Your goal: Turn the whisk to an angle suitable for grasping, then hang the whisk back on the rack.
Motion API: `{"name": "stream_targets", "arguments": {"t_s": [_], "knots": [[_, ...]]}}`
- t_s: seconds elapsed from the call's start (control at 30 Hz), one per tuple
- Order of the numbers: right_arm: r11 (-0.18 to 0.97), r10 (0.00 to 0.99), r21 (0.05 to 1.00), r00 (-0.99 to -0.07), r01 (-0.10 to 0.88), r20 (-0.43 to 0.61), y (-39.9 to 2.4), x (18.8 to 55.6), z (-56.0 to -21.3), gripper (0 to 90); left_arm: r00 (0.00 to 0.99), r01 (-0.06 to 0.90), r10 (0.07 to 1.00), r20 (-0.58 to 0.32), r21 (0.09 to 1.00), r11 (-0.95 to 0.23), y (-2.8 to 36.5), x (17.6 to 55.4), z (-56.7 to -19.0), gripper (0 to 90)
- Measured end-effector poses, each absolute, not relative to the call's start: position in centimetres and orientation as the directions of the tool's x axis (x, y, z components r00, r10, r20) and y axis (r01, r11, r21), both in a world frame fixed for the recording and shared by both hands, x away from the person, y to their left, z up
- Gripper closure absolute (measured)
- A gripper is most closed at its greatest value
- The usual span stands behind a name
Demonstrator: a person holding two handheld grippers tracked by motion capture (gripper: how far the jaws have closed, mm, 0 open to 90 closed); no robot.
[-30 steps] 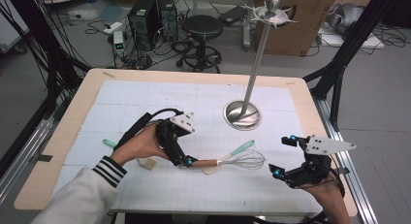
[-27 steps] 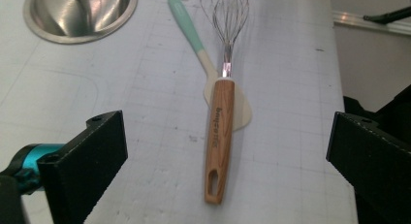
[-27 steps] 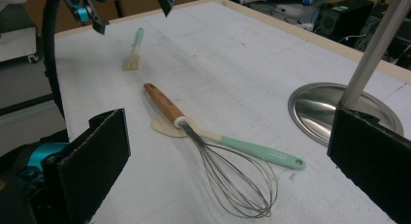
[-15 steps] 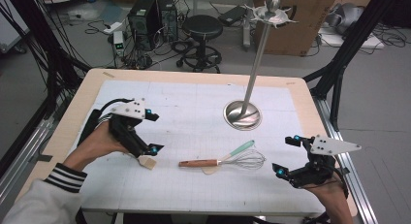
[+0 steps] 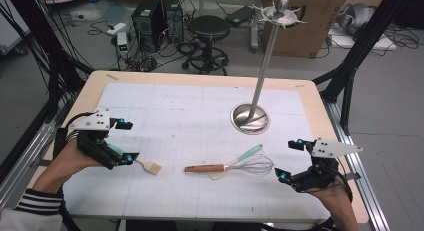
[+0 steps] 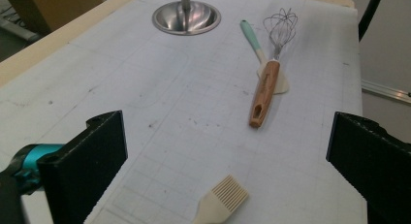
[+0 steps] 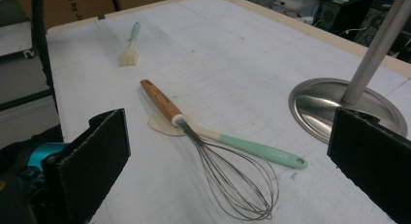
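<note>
My left tool wide open, holds nothing, left of whisk. My right tool wide open, empty, right of whisk. Whisk flat on worktop, wooden handle over spatula. Brush just left of whisk. Metal stand behind whisk.

Left gripper: I've pulled it off the whisk's wooden handle and back to the table's left edge; jaws spread wide.
Left hand: it went with the gripper, forearm now at the near left corner.
Brush: now clear of my hand, lying just beside the left gripper's lower jaw.
</note>
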State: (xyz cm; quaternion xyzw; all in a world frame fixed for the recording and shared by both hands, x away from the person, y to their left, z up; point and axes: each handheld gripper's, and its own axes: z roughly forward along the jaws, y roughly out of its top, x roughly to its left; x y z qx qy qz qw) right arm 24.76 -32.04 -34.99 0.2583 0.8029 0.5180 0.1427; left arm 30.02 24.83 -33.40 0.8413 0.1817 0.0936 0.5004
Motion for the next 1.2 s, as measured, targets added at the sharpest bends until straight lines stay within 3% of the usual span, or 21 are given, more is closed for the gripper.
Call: {"name": "stream_targets", "arguments": {"t_s": [0.77,1.2], "knots": [[0.289,0.568,0.914,-0.82,0.284,0.075,-32.0,25.5,-35.5,0.1,0.893,0.22,0.447,-0.044,0.911,-0.35,28.2,29.6,-36.9,1.6],[0.41,0.521,0.866,-0.853,0.286,0.035,-29.6,28.3,-31.8,0.1,0.885,0.235,0.462,-0.055,0.91,-0.342,28.5,29.9,-37.4,1.7]]}}
